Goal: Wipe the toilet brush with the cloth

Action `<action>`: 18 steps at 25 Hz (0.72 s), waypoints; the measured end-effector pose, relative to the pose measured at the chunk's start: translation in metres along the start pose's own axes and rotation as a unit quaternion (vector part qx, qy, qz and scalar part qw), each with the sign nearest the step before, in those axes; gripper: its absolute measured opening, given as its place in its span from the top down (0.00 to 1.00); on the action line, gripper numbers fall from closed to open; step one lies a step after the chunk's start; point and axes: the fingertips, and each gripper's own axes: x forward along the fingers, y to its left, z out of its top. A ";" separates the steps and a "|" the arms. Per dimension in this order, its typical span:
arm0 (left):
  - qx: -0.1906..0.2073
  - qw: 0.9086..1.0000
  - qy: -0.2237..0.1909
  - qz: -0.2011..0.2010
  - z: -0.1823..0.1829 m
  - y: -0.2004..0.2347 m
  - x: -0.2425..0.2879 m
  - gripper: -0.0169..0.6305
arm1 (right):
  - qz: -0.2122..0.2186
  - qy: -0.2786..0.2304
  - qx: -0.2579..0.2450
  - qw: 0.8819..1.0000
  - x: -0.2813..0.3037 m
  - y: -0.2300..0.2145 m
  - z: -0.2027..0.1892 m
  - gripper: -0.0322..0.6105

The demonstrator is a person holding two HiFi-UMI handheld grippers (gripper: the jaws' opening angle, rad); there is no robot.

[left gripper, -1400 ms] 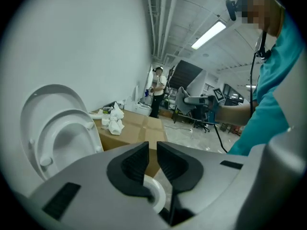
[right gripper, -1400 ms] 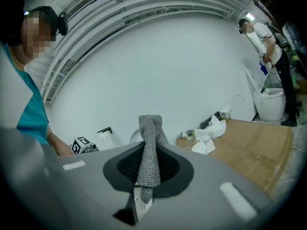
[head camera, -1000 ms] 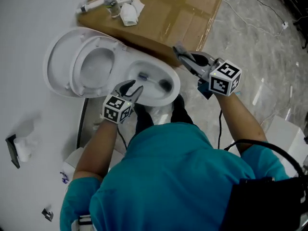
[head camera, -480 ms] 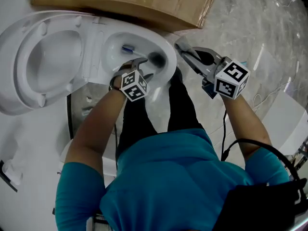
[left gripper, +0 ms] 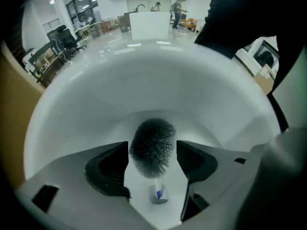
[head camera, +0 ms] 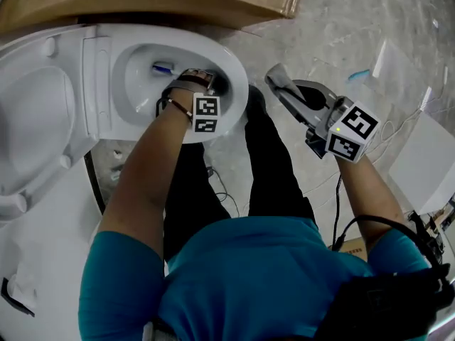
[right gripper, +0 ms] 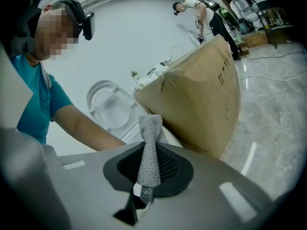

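Your left gripper point(head camera: 201, 82) points down into the toilet bowl point(head camera: 238, 109), its jaws just swung wide apart. The toilet brush point(left gripper: 153, 140) lies in the bowl, dark bristle head between the jaws but clear of both pads (a bit of blue shows on its handle). Your right gripper point(right gripper: 152, 169) hangs beside the bowl over the marble floor point(head camera: 355, 34), clenched on the grey cloth point(right gripper: 149, 128), which stands up from it in a narrow strip. A cardboard box point(right gripper: 201, 99) sits just behind the bowl.
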 end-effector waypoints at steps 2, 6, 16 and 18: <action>0.026 1.000 0.011 -0.009 -0.003 -0.002 0.018 0.51 | -0.005 0.000 0.007 1.000 -0.003 -0.006 -0.011 0.92; 0.054 0.998 0.026 -0.017 -0.006 -0.001 0.045 0.48 | -0.018 0.001 0.015 1.000 -0.006 -0.017 -0.026 0.92; 0.086 0.995 0.030 0.036 -0.012 0.012 0.046 0.63 | -0.021 -0.004 0.009 1.000 -0.002 -0.018 -0.019 0.92; 0.067 0.995 0.026 0.064 -0.013 0.023 0.033 0.64 | -0.017 -0.004 0.007 1.000 0.000 -0.016 -0.016 0.92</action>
